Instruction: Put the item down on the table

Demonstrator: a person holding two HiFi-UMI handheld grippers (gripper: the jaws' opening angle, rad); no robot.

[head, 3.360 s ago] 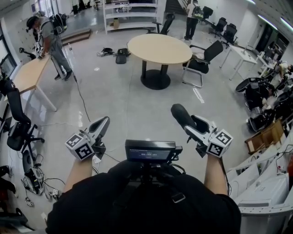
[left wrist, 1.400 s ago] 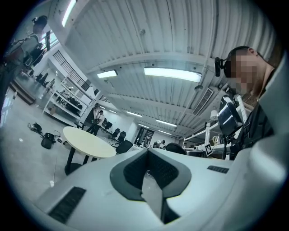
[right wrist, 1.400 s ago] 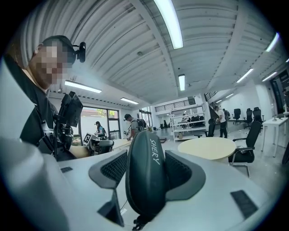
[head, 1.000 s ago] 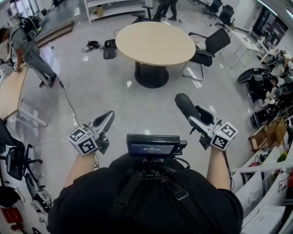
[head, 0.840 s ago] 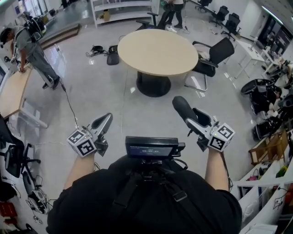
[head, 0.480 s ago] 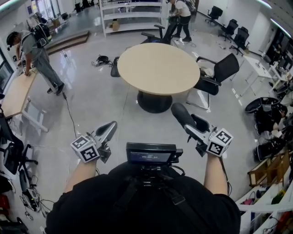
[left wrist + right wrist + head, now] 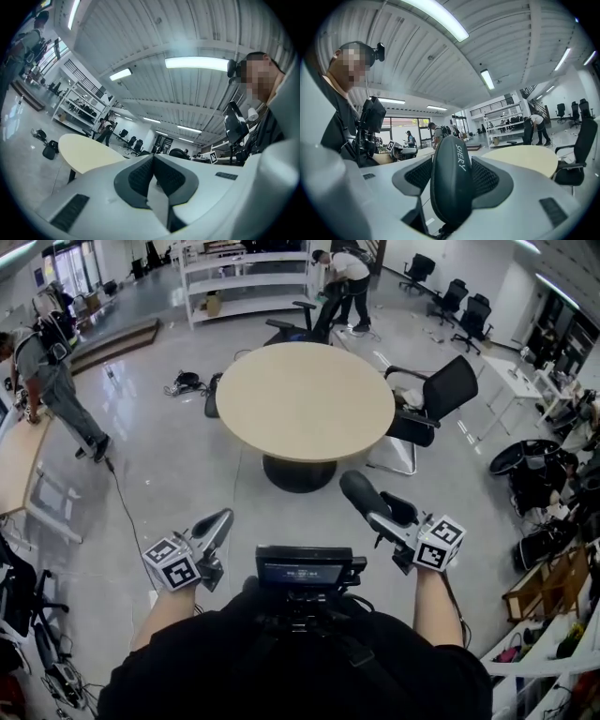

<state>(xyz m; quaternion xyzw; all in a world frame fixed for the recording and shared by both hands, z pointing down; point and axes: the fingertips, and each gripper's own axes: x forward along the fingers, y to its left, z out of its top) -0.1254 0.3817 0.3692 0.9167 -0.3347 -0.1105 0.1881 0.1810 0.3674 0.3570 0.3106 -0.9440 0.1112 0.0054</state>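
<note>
The right gripper [image 7: 384,518] is gripping a dark oblong case [image 7: 360,493] between widely spread jaws, with the pads pressing on both its sides and its rounded end sticking out past the tips. It is holding the case in the air just short of the round table [image 7: 305,401]. The left gripper [image 7: 219,521] is carrying nothing, its jaws lying together pad against pad.

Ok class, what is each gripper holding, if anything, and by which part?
The right gripper grips a dark oblong case marked SHERY by its two sides, near the end closest to the person. The left gripper holds nothing, jaws together.
</note>
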